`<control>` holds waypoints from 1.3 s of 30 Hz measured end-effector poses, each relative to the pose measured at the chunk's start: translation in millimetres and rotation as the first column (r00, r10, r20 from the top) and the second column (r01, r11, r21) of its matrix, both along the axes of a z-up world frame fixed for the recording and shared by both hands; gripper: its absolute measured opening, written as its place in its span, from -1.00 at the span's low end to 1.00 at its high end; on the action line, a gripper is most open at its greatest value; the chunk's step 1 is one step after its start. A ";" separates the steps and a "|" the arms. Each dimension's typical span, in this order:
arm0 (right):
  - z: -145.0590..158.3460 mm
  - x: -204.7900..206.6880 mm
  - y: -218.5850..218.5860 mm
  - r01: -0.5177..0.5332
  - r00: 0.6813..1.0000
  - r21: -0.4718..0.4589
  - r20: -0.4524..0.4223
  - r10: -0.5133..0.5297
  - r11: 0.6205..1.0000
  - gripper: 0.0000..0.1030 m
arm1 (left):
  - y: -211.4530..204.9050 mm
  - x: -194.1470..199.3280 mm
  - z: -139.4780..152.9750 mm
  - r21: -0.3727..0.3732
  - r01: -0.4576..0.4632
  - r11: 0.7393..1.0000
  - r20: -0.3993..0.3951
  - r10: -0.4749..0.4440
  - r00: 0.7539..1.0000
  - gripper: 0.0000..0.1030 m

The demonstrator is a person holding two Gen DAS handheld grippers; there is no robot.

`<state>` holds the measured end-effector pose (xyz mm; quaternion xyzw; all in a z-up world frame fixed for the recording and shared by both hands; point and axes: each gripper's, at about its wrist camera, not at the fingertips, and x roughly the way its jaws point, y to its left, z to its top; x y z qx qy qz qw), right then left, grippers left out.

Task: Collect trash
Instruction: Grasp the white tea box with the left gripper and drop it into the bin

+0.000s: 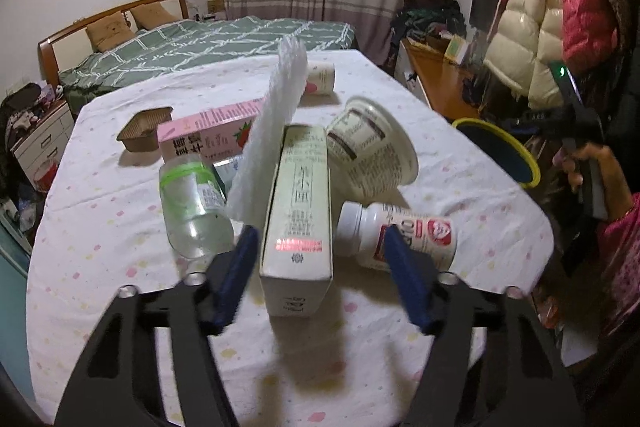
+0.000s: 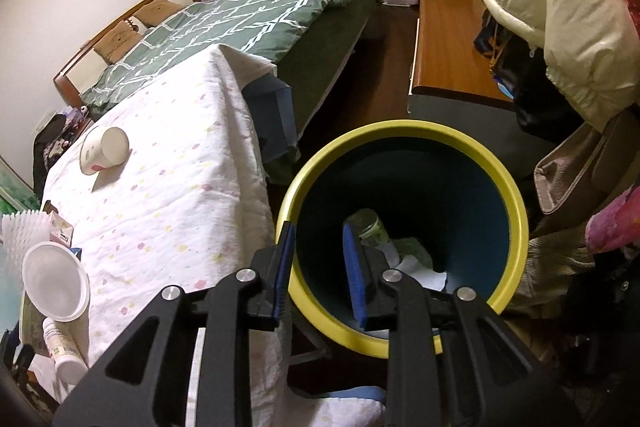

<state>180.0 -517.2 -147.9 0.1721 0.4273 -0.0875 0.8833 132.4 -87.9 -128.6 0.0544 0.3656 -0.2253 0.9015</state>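
Left gripper (image 1: 320, 267) is straddling the pale green carton (image 1: 298, 223), which is lying lengthwise toward the camera on the table (image 1: 100, 227); its blue fingers (image 1: 236, 279) are apart, one on each long side, and the pads aren't pressing yet, so nothing is held. The carton looks like the next pickup, lined up along the narrow width for an easy pinch. Around it: a clear bottle (image 1: 192, 211) at 9 o'clock, a white foam sheet (image 1: 268, 135) leaning up at 11, a pink carton (image 1: 208, 135) and a brown tray (image 1: 146, 129) behind that, a big paper cup (image 1: 372, 147) on its side at 1, a white pill bottle (image 1: 396, 235) at 3, and a small cup (image 1: 320, 77) far off at 12. The right gripper (image 2: 316, 267) is hanging over the yellow-rimmed bin (image 2: 516, 211) beside the table, its jaws slightly apart and empty, one finger over the rim and one over the inside. Probably parked there for drops. The bin already has a jar (image 2: 368, 223) and crumpled paper (image 2: 420, 267) at the bottom. Most of the trash is sitting on the table, so the task looks to be in its early stage. Risk: the foam sheet is leaning close to the carton and could tip when it's lifted.
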 end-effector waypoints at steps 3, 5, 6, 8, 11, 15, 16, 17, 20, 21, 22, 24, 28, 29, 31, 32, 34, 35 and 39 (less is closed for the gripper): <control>-0.2 0.3 2.2 -0.007 1.000 0.000 0.002 0.007 1.000 -0.53 | 0.1 1.0 -6.8 0.026 -0.013 1.000 0.006 0.012 1.000 -0.10; -0.8 0.4 3.1 -0.011 1.000 0.001 0.001 0.011 1.000 -0.53 | 2.3 1.4 -7.8 0.033 -0.024 0.999 0.015 0.023 1.000 -0.28; -1.1 0.3 3.1 -0.013 1.000 0.002 0.002 0.013 1.000 -0.53 | 4.3 1.6 -7.5 0.029 -0.027 0.999 0.018 0.026 0.999 -0.33; -1.3 -0.7 3.2 -0.015 1.000 0.005 0.004 0.015 1.000 -0.53 | 6.6 2.2 -8.4 0.024 -0.027 0.999 0.015 0.027 1.000 -0.35; -1.3 -2.6 3.3 -0.017 1.000 0.008 0.008 0.017 1.000 -0.53 | 8.5 0.2 -5.9 0.037 -0.033 0.999 0.023 0.032 0.999 -0.39; 0.1 -6.3 3.6 -0.022 1.000 0.010 0.017 0.022 1.000 -0.53 | 9.6 -11.5 9.0 0.051 -0.025 0.998 0.060 0.022 0.998 -0.41; 0.6 -6.8 3.4 -0.023 1.000 0.010 0.019 0.023 1.000 -0.53 | 9.5 -14.9 13.9 0.052 -0.022 0.998 0.072 0.018 0.997 -0.42; 1.1 -7.9 3.5 -0.024 0.999 0.010 0.022 0.024 1.000 -0.53 | 10.3 -19.6 21.3 0.049 -0.016 0.999 0.090 0.011 0.996 -0.42; 1.9 -9.8 3.7 -0.028 0.999 0.014 0.030 0.028 1.000 -0.53 | 10.9 -29.9 37.5 0.040 -0.007 0.999 0.127 0.002 0.992 -0.41; 1.6 -10.8 3.6 -0.030 0.999 0.016 0.031 0.030 0.999 -0.53 | 11.1 -33.1 43.8 0.037 -0.003 0.999 0.144 -0.003 0.990 -0.42; 1.7 -11.3 3.8 -0.032 0.999 0.017 0.033 0.032 0.999 -0.53 | 10.8 -35.5 48.9 0.035 0.003 0.999 0.157 -0.008 0.988 -0.41; 1.8 -13.4 3.3 -0.037 0.999 0.020 0.038 0.036 0.999 -0.53 | 8.9 -40.5 58.3 0.031 0.012 0.999 0.181 -0.018 0.983 -0.42; 3.0 -19.2 2.4 -0.039 0.998 0.027 0.049 0.038 0.999 -0.53 | 3.7 -45.9 77.6 0.000 0.048 0.999 0.205 -0.047 0.978 -0.42; 3.8 -21.8 1.2 -0.038 0.998 0.029 0.054 0.036 0.999 -0.53 | 1.1 -45.7 81.4 -0.005 0.056 0.998 0.209 -0.054 0.976 -0.42; 5.7 -26.4 -0.9 -0.031 0.998 0.031 0.064 0.029 0.999 -0.53 | -7.0 -43.7 88.6 -0.022 0.077 0.997 0.220 -0.071 0.973 -0.41; 6.7 -29.4 -1.9 -0.029 0.997 0.032 0.068 0.027 0.999 -0.53 | -11.0 -42.2 91.4 -0.033 0.089 0.995 0.222 -0.080 0.972 -0.41; 8.3 -34.7 -4.3 -0.024 0.997 0.033 0.077 0.021 0.999 -0.53 | -27.1 -35.0 97.2 -0.064 0.136 0.989 0.223 -0.119 0.967 -0.41; 9.6 -38.8 -5.8 -0.020 0.996 0.031 0.082 0.017 0.999 -0.53 | -36.4 -31.2 98.8 -0.070 0.159 0.985 0.225 -0.140 0.964 -0.41; 14.4 -55.9 -10.8 -0.003 0.995 0.009 0.095 0.002 1.000 -0.53 | -83.5 -11.8 95.3 -0.069 0.247 0.967 0.201 -0.229 0.952 -0.41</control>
